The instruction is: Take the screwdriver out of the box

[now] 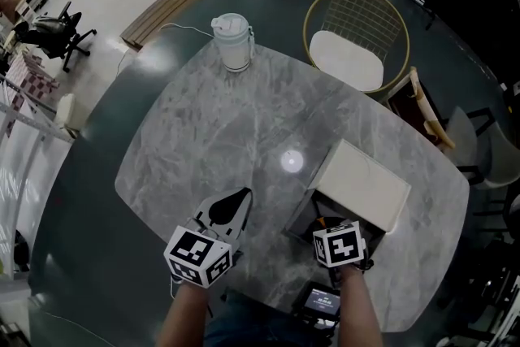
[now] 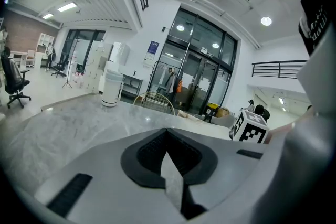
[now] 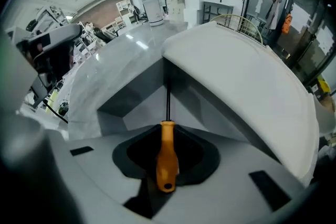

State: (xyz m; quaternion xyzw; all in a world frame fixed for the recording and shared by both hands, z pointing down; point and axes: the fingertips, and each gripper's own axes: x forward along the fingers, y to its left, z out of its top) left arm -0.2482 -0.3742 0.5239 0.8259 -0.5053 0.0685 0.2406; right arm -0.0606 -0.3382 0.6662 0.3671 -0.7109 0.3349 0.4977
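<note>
An open white box (image 1: 305, 217) sits on the grey marble table (image 1: 203, 134), its lid (image 1: 363, 183) tipped back to the right. My right gripper (image 3: 167, 126) points steeply down into the box, and its marker cube (image 1: 339, 244) hides the jaws in the head view. The screwdriver (image 3: 167, 157) has an orange handle and a thin dark shaft that runs into the box's inner corner. Its handle lies between the right jaws, which close on its front end. My left gripper (image 1: 241, 195) hovers low over the table left of the box, shut and empty (image 2: 168, 131).
A white lidded jug (image 1: 232, 42) stands at the table's far edge. A gold wire chair (image 1: 356, 41) with a white seat is behind the table. A small dark device (image 1: 321, 302) hangs at the person's waist. The right gripper's cube (image 2: 253, 127) shows in the left gripper view.
</note>
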